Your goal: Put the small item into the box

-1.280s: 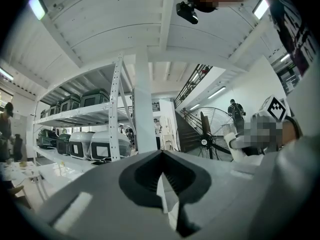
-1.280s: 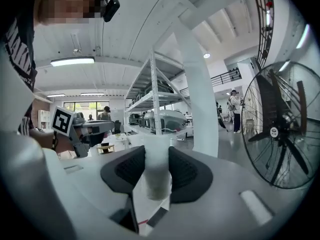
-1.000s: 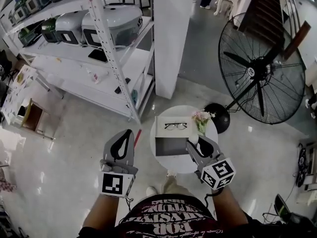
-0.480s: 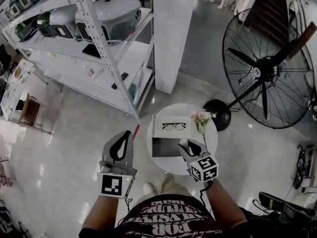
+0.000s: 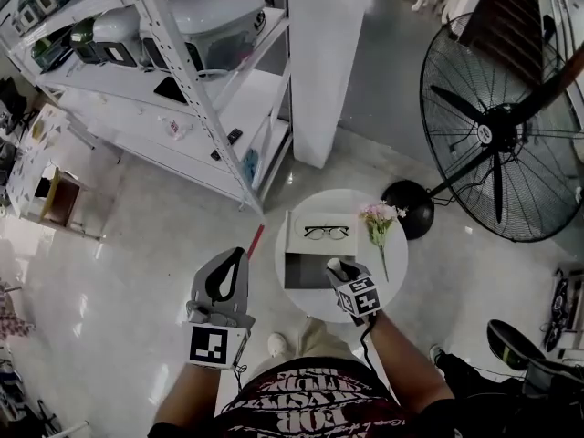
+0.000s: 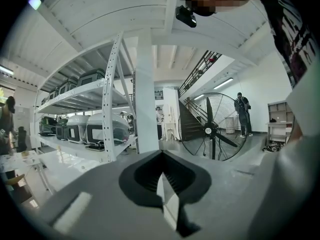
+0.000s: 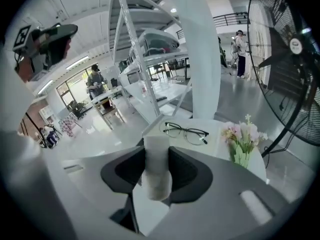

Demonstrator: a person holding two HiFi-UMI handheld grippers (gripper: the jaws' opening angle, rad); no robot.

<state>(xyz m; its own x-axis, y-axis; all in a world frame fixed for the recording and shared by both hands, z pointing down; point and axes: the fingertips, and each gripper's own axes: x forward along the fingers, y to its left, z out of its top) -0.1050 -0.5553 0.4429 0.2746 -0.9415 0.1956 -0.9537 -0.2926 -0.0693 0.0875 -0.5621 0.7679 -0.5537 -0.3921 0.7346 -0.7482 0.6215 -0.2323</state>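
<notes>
On a small round white table lies an open box with a grey inside and a white lid folded back. A pair of black glasses rests on that lid, and the glasses show ahead in the right gripper view. My right gripper hovers at the box's right edge, shut on a small white cylindrical item. My left gripper hangs left of the table over the floor, its jaws shut on nothing; the left gripper points at the shelving.
A small vase of pink flowers stands on the table's right side, close to the right gripper. A big black floor fan is behind to the right. A white pillar and metal shelving with appliances stand behind to the left.
My right gripper has moved forward and left with the white item, from the table's near right edge to the box's right edge. The left gripper has barely moved.
</notes>
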